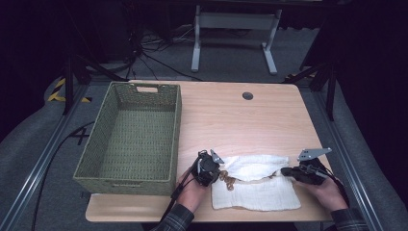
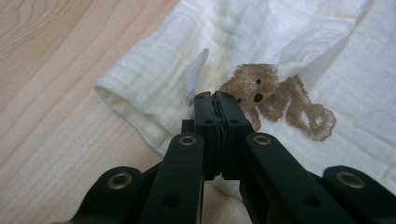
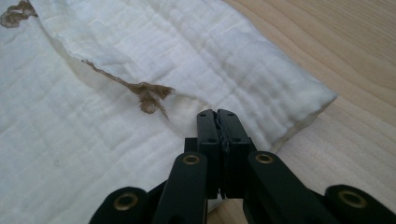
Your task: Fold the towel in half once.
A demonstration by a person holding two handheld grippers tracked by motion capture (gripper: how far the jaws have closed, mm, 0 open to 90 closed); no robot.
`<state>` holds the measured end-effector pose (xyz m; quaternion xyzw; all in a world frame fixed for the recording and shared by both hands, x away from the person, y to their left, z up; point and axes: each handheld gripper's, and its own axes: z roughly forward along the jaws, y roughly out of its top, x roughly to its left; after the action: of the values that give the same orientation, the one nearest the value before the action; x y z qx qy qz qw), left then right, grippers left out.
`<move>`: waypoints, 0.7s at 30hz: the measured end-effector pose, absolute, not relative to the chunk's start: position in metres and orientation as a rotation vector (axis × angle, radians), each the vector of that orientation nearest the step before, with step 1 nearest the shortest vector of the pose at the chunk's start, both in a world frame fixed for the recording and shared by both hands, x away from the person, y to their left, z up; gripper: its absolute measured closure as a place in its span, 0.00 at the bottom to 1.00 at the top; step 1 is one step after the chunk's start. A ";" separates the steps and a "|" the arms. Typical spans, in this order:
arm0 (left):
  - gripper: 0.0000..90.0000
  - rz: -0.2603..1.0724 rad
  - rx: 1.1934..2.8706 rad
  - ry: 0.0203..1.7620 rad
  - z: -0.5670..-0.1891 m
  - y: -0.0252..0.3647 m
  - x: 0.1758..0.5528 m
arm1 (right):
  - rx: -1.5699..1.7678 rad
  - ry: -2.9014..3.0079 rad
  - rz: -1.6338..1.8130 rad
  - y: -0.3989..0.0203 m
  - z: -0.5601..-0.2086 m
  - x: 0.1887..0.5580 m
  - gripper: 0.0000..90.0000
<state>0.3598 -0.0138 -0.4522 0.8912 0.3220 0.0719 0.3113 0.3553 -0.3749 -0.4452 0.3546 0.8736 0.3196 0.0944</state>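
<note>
High view shows your soft, light, floppy cloth (image 1: 255,185) at the table's (image 1: 240,120) near edge, with the left gripper (image 1: 211,168) and right gripper (image 1: 288,172) both clamped on its folded edge's ends, so lift evenly.

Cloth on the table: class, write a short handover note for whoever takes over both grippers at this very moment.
Left gripper: fingers shut, tips at the left end of the white cloth beside its brown bear print; whether fabric is pinched is not clear.
Right gripper: fingers shut at the cloth's right end, same doubt.
Cloth lies at the near edge of the table, partly folded, top layer rumpled.
Green woven basket stands to its left, nothing in it.
Done: one rough fold.
Left, probably: finish folding, then put the cloth in the basket.
</note>
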 end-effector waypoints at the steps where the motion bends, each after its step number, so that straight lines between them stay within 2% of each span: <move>1: 0.98 0.191 2.354 0.855 -0.452 -0.014 0.362 | 1.052 2.587 0.947 -0.375 -0.445 0.358 0.99; 15: 0.98 0.220 2.313 0.944 -0.451 -0.024 0.411 | 1.101 2.528 0.896 -0.379 -0.442 0.399 0.99; 21: 0.98 0.230 2.291 0.956 -0.451 -0.023 0.417 | 1.101 2.517 0.915 -0.381 -0.442 0.413 0.99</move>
<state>0.4173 -0.0234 -0.4511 0.8711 0.3635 0.0876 0.3185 0.4134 -0.3807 -0.4424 0.3773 0.8627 0.3135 0.1228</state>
